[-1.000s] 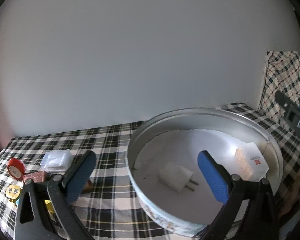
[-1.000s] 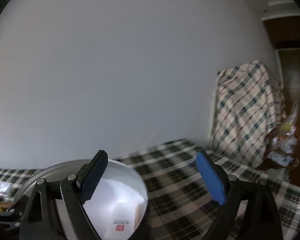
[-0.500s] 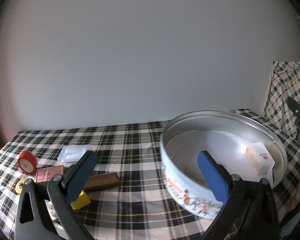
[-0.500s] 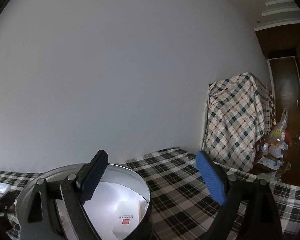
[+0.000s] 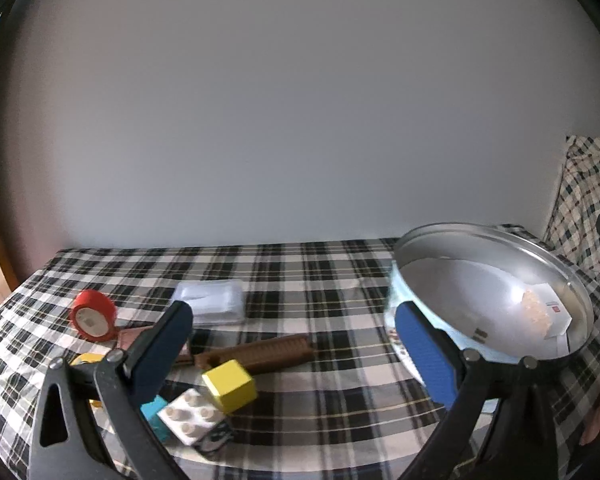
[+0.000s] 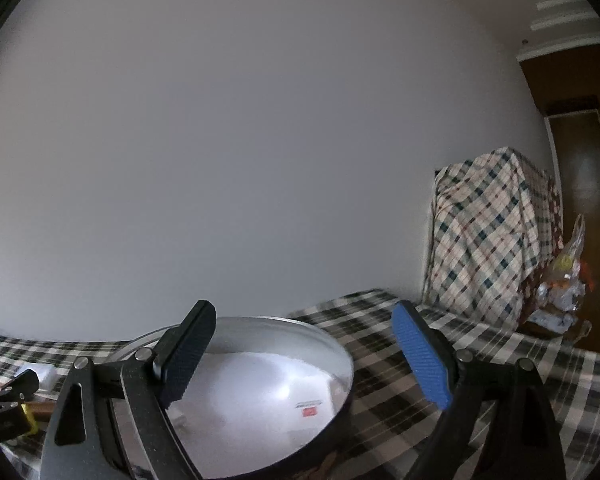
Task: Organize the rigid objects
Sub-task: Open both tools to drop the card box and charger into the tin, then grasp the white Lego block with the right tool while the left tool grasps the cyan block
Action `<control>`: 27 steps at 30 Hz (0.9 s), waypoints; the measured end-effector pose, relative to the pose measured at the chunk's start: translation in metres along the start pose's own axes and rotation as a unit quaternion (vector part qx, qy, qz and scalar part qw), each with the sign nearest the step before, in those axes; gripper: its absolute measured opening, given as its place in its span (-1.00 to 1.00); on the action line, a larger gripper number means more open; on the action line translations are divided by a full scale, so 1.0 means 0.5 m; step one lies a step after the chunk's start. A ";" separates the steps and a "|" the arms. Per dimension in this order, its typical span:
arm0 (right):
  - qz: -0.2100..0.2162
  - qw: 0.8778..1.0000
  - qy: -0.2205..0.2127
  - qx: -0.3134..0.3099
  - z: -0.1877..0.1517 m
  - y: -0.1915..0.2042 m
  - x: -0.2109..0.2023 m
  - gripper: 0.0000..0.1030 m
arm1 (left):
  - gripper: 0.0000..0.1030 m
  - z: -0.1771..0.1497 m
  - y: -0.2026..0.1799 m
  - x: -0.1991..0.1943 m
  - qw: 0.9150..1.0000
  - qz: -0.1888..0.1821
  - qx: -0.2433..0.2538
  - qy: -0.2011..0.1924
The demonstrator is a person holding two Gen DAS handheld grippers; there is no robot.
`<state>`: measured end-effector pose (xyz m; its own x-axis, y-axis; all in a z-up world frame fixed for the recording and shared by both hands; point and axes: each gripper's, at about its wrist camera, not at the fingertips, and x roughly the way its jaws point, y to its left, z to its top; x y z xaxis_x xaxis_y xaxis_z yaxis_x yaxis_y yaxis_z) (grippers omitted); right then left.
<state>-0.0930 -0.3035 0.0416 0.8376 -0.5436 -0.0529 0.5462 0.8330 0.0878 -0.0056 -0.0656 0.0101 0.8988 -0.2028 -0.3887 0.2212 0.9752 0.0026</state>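
Note:
A round metal tin stands at the right of the checked table, with a white paper packet inside. It also shows in the right wrist view. Loose items lie at the left: a red tape roll, a clear plastic box, a brown ridged bar, a yellow cube, a white studded brick and a teal block. My left gripper is open and empty above the table between these items and the tin. My right gripper is open and empty over the tin.
A grey wall runs behind the checked tablecloth. A piece of furniture draped in checked cloth stands at the right, with bags beside it and a dark door behind.
The left gripper has swung left and back from over the tin, bringing the loose items into view. The right gripper's view has shifted only slightly. Both stay open.

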 end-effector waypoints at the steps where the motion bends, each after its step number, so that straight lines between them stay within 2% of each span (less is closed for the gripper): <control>1: 0.004 1.000 0.004 0.003 -0.001 0.004 0.000 0.77 | 0.99 0.001 0.008 0.002 1.000 0.002 -0.004 0.001; 10: 0.063 0.997 0.036 0.001 -0.019 0.085 -0.015 0.77 | 0.99 -0.003 0.072 0.000 1.000 0.016 -0.016 0.006; 15: 0.103 0.994 0.039 -0.017 -0.031 0.150 -0.031 0.77 | 0.99 -0.005 0.107 -0.002 1.000 0.021 -0.019 0.010; 23: 0.161 0.983 0.084 -0.035 -0.052 0.234 -0.022 0.77 | 0.99 -0.013 0.182 -0.001 0.998 0.032 -0.036 0.029; 27: 0.193 0.973 0.110 -0.059 -0.065 0.274 -0.020 0.77 | 0.99 -0.017 0.225 -0.002 0.998 0.052 -0.033 0.033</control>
<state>-0.0263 -0.1804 0.0220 0.9540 -0.1629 -0.2516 0.1760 0.9839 0.0301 0.0151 0.0449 0.0029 0.8885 -0.0971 -0.4485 0.1019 0.9947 -0.0133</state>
